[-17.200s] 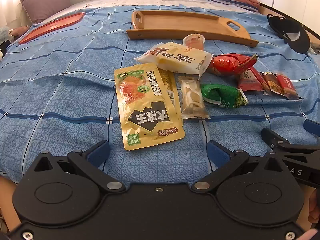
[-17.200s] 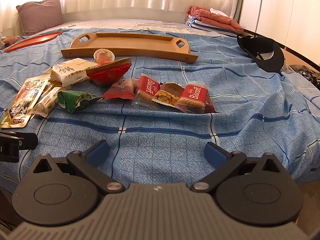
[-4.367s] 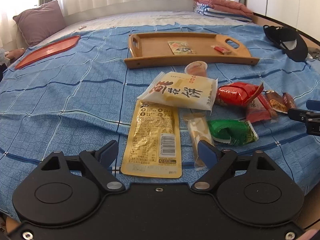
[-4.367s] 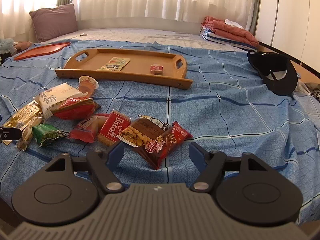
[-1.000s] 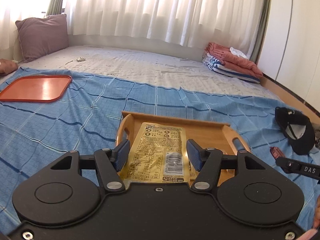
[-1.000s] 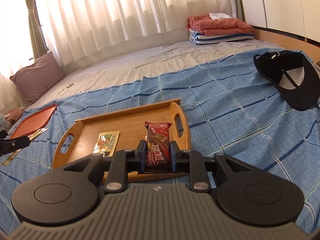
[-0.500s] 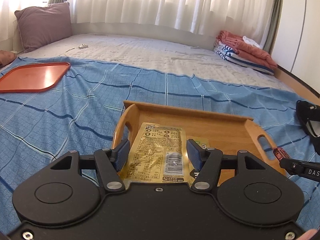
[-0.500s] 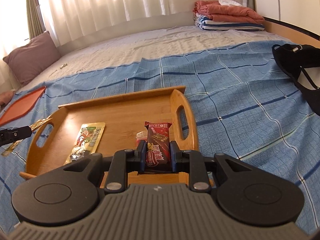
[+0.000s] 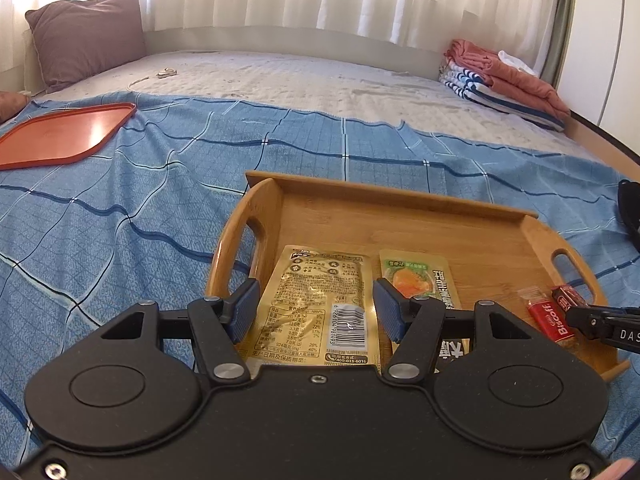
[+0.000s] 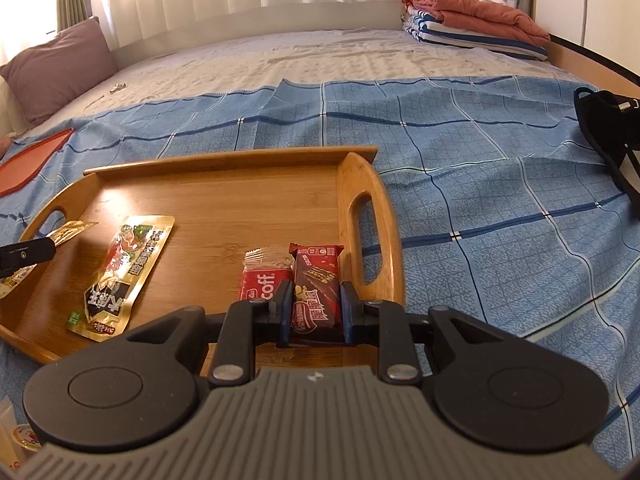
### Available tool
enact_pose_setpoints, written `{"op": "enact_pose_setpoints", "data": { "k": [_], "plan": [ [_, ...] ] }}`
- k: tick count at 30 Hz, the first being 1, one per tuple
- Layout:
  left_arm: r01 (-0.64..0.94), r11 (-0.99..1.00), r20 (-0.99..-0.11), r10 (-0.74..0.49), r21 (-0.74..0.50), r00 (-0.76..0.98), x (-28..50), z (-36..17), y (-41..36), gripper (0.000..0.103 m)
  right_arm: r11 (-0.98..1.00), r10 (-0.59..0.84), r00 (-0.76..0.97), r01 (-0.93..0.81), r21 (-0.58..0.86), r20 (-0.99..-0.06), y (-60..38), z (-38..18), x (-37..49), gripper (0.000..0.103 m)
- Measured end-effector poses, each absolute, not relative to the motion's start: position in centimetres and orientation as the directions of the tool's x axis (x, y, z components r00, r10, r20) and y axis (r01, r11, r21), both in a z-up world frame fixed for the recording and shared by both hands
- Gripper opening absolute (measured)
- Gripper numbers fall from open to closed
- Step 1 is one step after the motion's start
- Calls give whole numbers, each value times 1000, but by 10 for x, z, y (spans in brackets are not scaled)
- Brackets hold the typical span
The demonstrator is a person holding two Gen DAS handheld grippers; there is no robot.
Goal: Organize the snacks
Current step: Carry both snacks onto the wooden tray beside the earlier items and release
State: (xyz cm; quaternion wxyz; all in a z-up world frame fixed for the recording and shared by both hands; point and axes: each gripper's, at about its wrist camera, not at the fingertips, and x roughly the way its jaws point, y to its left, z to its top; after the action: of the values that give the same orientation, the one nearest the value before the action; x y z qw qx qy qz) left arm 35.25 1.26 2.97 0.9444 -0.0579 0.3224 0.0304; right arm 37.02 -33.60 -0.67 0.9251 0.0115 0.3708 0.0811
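Observation:
A wooden tray [image 9: 400, 216] [image 10: 224, 184] lies on the blue checked bedspread. My left gripper [image 9: 314, 312] is shut on a gold snack pouch [image 9: 316, 304], held low over the tray's left end beside a matching gold pouch [image 9: 416, 280] [image 10: 120, 268] lying in the tray. My right gripper [image 10: 314, 308] is shut on a dark red chocolate wafer bar [image 10: 316, 284] [image 9: 568, 298], held low at the tray's right end next to a red Biscoff packet [image 10: 262, 276] [image 9: 550, 320] in the tray. The left fingertip with the gold pouch shows in the right wrist view [image 10: 28, 254].
A red tray [image 9: 60, 136] lies far left on the bedspread. A black cap [image 10: 608, 132] lies to the right. Folded towels [image 10: 472, 16] and a mauve pillow [image 9: 84, 40] sit at the back. Other snack packets [image 10: 16, 432] show at the lower left.
Both grippers have moved forward and down over the tray with their snacks still held. The tray looks larger and nearer in both views.

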Motion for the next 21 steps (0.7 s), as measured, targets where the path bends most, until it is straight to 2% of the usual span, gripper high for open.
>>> {"op": "enact_pose_setpoints", "data": {
  "k": [21],
  "plan": [
    [-91, 994, -638, 36, -54, 769, 364, 10, 2, 61, 983, 185, 712, -144, 117, -678, -340, -13, 377, 32]
  ]
}}
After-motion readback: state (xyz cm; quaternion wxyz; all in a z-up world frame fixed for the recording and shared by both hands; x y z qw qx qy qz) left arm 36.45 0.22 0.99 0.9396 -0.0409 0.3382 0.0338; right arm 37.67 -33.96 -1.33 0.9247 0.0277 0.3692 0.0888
